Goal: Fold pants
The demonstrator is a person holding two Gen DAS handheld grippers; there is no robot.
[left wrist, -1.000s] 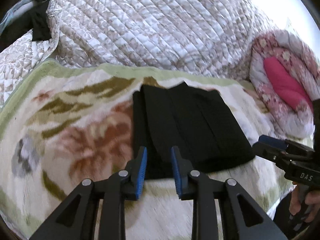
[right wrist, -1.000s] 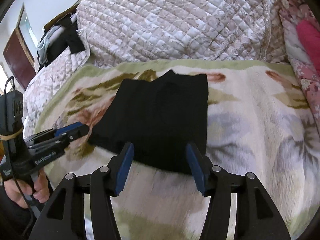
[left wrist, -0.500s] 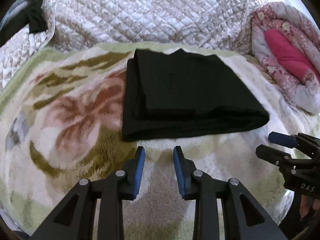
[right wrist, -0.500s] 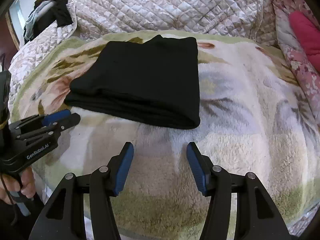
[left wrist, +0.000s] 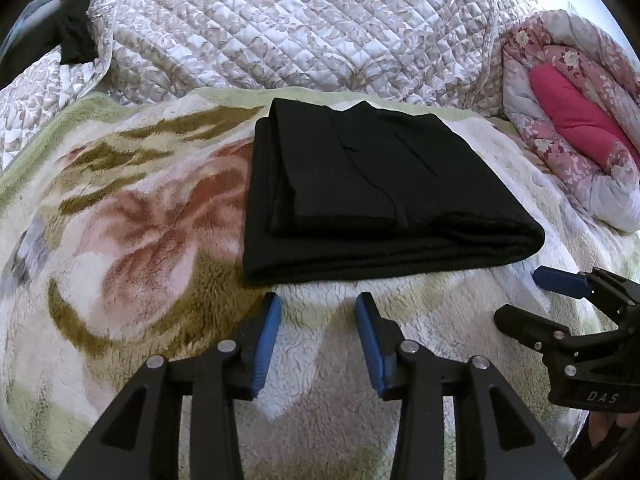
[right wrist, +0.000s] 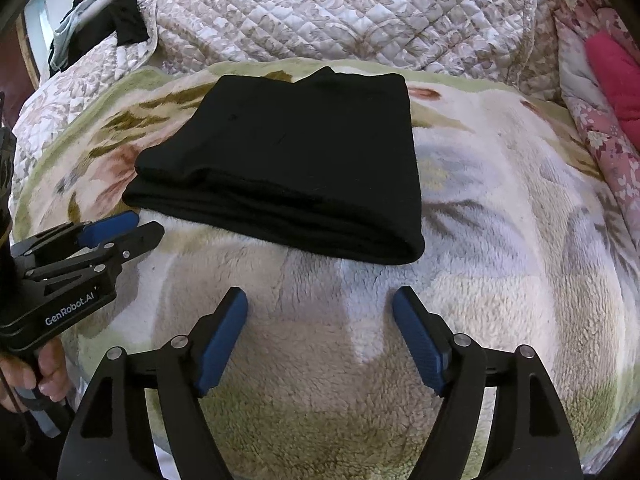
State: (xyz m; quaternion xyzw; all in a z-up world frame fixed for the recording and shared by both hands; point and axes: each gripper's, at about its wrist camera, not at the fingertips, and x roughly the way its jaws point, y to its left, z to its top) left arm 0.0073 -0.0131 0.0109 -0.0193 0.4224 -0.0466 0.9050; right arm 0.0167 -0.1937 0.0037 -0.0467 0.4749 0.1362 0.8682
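Observation:
The black pants [left wrist: 372,192] lie folded into a flat, layered rectangle on the fleecy floral blanket [left wrist: 120,240]; they also show in the right wrist view [right wrist: 296,168]. My left gripper [left wrist: 318,304] is open and empty, just short of the bundle's near edge. My right gripper [right wrist: 320,300] is open and empty, a short way back from the bundle's near right corner. The right gripper shows at the right edge of the left wrist view [left wrist: 520,300], and the left gripper at the left edge of the right wrist view [right wrist: 144,228]. Neither touches the pants.
A quilted beige bedspread [left wrist: 300,28] is heaped behind the blanket. A rolled pink floral quilt [left wrist: 572,128] lies at the right. Dark clothes [right wrist: 116,16] hang at the far left. The fleecy blanket [right wrist: 500,220] spreads around the pants.
Both grippers have pulled back from the pants' near edge toward me. The left gripper's jaws have opened wider. The folded pants have stayed flat on the blanket.

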